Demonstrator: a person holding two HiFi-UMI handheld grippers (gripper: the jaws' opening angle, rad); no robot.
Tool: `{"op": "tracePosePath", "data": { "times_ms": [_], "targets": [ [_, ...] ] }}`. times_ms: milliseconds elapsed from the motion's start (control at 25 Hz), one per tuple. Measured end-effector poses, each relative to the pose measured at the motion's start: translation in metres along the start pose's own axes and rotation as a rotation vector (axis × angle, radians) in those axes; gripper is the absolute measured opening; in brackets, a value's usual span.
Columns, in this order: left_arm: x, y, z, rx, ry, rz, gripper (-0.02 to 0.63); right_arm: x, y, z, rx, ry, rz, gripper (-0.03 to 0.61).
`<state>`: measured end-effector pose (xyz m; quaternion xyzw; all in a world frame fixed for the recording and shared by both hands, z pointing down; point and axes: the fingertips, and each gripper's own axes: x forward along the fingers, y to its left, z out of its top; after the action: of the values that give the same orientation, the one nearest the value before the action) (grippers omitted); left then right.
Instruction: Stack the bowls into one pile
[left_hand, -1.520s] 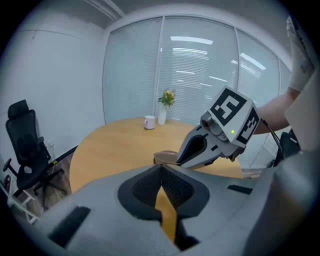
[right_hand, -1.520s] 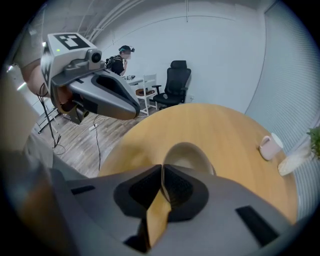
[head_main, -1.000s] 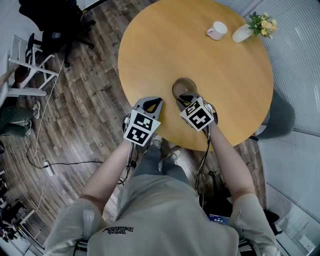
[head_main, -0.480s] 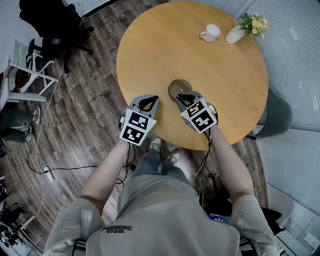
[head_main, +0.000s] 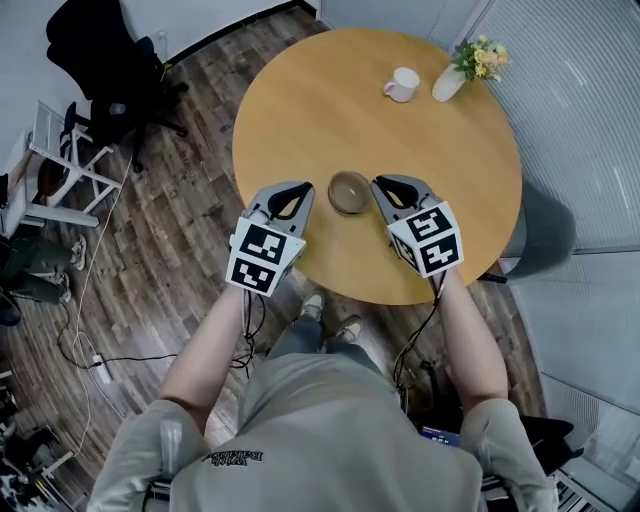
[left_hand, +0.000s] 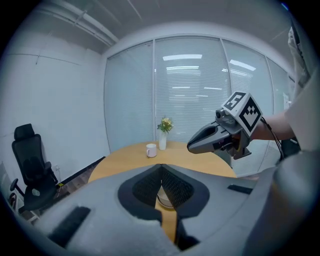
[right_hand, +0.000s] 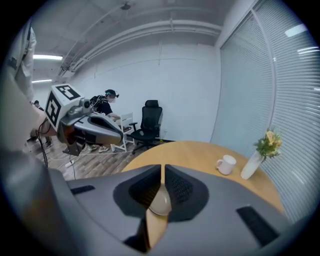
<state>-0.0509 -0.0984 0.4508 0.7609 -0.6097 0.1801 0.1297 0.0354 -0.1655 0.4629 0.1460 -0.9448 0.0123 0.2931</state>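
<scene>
On table (head_main: 300, 90), near side: bowl (head_main: 349, 191), upright, between the two gripper tips, touching neither.
Bowl count: cannot tell whether one bowl or several nested.
Left gripper (head_main: 288, 203): jaws closed tip to tip, nothing held; held clear of the table, left of bowl.
Right gripper (head_main: 388, 188): jaws closed to a thin slit, nothing held; clear of the table, right of bowl.
Far side of table: mug (head_main: 403, 84) just beside vase (head_main: 447, 82) of flowers, well apart from bowl.
Head view only: both grippers and bowl together; wearer's forearms; plank floor (head_main: 190, 150).
Left gripper view only: bowl rim below the closed tips; right gripper from its side, in the air; blinds (left_hand: 190, 95) behind the table.
Right gripper view only: bowl's pale outer wall behind the slit; left gripper from its side; seated person (right_hand: 106, 106) far back, near black chair (right_hand: 150, 122).
</scene>
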Motion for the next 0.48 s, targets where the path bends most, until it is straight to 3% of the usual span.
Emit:
{"op": "tracePosePath", "data": {
  "times_ms": [200, 480],
  "targets": [
    [-0.021, -0.003, 0.054, 0.053, -0.097, 0.006, 0.018, -0.043, -0.004, 0.045, 0.019, -0.112, -0.028, 0.035],
    [-0.042, -0.041, 0.118, 0.144, -0.223, -0.011, 0.018, -0.115, -0.003, 0.082, 0.0, -0.26, -0.06, 0.035]
  ]
}}
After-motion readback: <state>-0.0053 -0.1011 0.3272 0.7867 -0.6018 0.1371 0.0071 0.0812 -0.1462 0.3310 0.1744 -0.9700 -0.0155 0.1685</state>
